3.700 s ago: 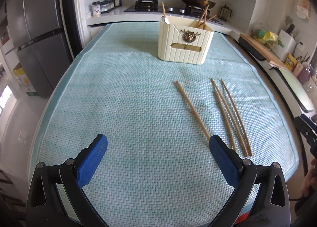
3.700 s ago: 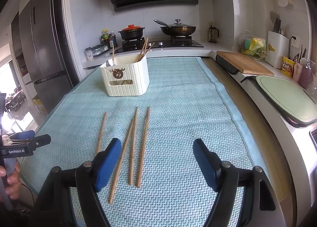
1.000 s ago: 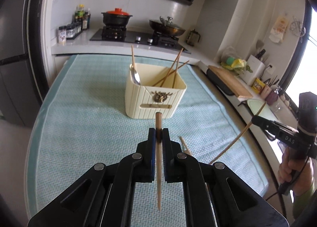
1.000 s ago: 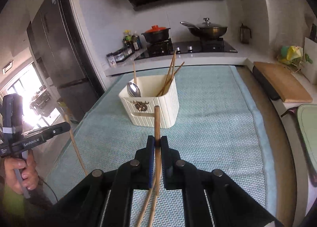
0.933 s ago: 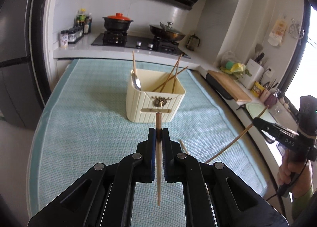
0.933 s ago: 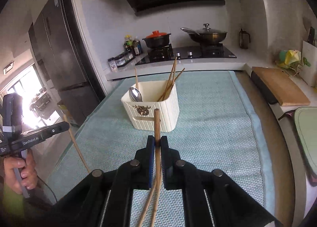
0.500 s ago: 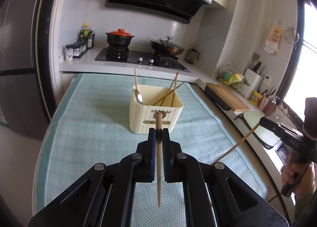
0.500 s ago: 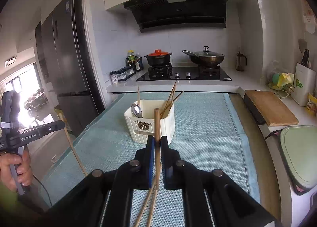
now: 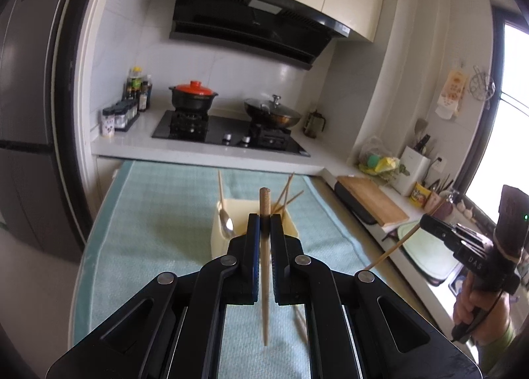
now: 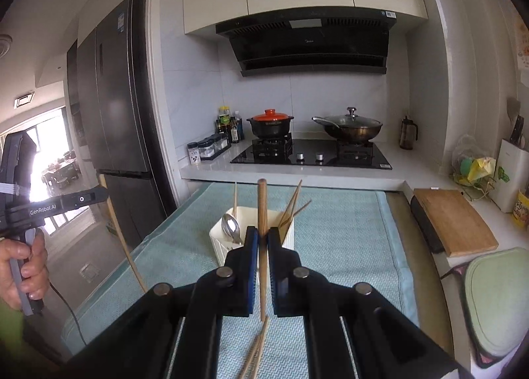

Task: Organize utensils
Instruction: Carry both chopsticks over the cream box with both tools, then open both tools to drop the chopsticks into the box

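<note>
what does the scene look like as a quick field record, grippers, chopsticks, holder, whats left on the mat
left gripper: shut on a chopstick, held upright
right gripper: shut on a second chopstick, held upright
holder: cream, on the teal mat, ahead of both grippers
holder contents: spoon, several chopsticks leaning
left on mat: loose chopsticks below the right gripper, count unclear
background: stove with red-lidded pot

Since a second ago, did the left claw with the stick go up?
Yes. The left claw, shut on its chopstick, has gone up: the cream holder sits lower in its view now, and the range hood shows fully.
</note>
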`<state>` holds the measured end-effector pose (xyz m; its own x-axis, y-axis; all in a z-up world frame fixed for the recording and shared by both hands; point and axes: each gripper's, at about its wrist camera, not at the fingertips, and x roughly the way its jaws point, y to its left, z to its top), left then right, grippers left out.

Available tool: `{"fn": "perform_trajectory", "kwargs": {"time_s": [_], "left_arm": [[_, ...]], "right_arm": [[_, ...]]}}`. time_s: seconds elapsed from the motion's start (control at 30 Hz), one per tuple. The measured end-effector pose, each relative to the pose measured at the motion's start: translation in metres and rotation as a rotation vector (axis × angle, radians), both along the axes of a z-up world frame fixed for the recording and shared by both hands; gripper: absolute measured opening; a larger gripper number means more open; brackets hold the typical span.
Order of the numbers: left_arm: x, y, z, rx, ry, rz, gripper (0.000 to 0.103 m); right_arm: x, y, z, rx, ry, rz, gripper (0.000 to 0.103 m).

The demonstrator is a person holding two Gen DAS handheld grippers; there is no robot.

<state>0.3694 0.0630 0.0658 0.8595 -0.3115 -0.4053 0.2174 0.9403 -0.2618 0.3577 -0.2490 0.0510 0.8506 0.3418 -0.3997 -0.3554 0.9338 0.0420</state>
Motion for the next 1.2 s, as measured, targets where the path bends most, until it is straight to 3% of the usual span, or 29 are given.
{"fn": "perform_trajectory", "kwargs": {"time_s": [0.2, 0.37, 0.57, 0.7, 0.87, 1.07, 1.1, 1.2], "left_arm": [[0.046, -0.002, 0.06, -0.005, -0.106, 0.026, 0.004], [0.097, -0.009, 0.073, 0.007, -0.14, 0.061, 0.004], [0.158, -0.03, 0.033, 0.042, -0.103, 0.088, 0.004], [0.191, -0.042, -0.008, 0.048, -0.033, 0.084, 0.004], [0.22, -0.054, -0.062, 0.075, 0.087, 0.068, 0.004], [0.236, -0.061, -0.093, 0.114, 0.173, 0.096, 0.005], [0.236, -0.06, -0.093, 0.111, 0.177, 0.104, 0.012], [0.227, -0.053, -0.083, 0.108, 0.157, 0.135, 0.067]], "right_arm": [[0.033, 0.018, 0.036, 0.0, -0.095, 0.008, 0.006], [0.075, 0.034, 0.048, 0.011, -0.124, 0.02, 0.006], [0.135, 0.05, 0.024, 0.014, -0.067, 0.037, 0.006], [0.183, 0.054, -0.014, 0.035, 0.098, 0.062, 0.007], [0.232, 0.07, -0.07, -0.036, 0.307, 0.088, 0.007], [0.266, 0.077, -0.103, -0.023, 0.385, 0.055, 0.008], [0.268, 0.075, -0.104, -0.017, 0.382, 0.046, 0.009], [0.266, 0.069, -0.09, 0.012, 0.338, 0.023, 0.036]]}}
